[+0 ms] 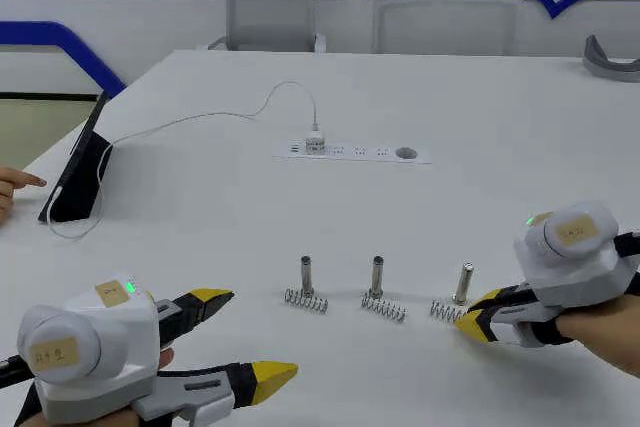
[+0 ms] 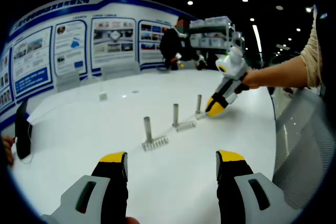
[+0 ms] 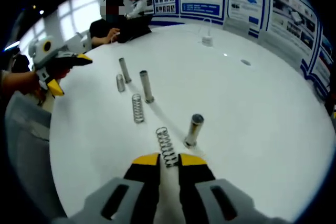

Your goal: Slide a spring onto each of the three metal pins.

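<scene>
The right tool (image 3: 168,160) has its jaws drawn narrow at the near end of the right-hand spring (image 3: 167,145); whether they already pinch it I cannot tell. That spring lies flat on the desk (image 1: 480,147) just beside the foot of the right-hand pin (image 3: 193,128), its long axis running away from the tool while the pin stands upright, so I judge it must be tipped on end first. Beyond that pin stand the middle pin (image 1: 377,275) and left-hand pin (image 1: 307,273); the left tool (image 1: 255,332), wide and empty, is well apart from it.
</scene>
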`<state>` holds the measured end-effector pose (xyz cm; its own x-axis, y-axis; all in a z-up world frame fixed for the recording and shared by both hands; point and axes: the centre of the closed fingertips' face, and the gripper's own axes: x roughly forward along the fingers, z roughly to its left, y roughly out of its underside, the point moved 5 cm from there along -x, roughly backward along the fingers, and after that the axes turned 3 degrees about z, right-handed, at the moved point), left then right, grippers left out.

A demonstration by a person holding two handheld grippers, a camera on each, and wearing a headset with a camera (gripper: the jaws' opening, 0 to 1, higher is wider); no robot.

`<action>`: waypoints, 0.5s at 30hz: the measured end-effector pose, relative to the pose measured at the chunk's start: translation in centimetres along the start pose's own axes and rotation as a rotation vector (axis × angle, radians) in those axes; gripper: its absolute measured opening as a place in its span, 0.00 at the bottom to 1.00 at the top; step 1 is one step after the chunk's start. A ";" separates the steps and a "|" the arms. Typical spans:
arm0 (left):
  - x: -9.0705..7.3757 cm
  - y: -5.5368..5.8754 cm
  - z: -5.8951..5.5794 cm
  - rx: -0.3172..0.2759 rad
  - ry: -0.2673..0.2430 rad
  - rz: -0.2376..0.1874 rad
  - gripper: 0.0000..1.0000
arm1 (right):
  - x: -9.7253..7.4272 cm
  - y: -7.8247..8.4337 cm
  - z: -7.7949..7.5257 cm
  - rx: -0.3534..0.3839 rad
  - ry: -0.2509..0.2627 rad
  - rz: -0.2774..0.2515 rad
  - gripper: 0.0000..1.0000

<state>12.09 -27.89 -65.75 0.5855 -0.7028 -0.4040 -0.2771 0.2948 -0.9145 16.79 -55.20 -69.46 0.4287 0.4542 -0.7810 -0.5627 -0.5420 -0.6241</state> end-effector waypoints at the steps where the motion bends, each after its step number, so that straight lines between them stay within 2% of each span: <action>1: 0.0 0.0 0.0 0.000 0.000 0.000 0.69 | 0.0 0.0 0.0 -0.004 -0.001 0.002 0.15; 15: 0.3 0.1 -0.4 0.007 0.011 0.008 0.69 | 0.5 0.1 0.1 -0.068 -0.025 0.085 0.12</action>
<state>11.94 -28.26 -65.96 0.5746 -0.7078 -0.4109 -0.2764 0.3047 -0.9115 16.87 -54.94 -69.85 0.3631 0.4212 -0.8311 -0.5465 -0.6262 -0.5561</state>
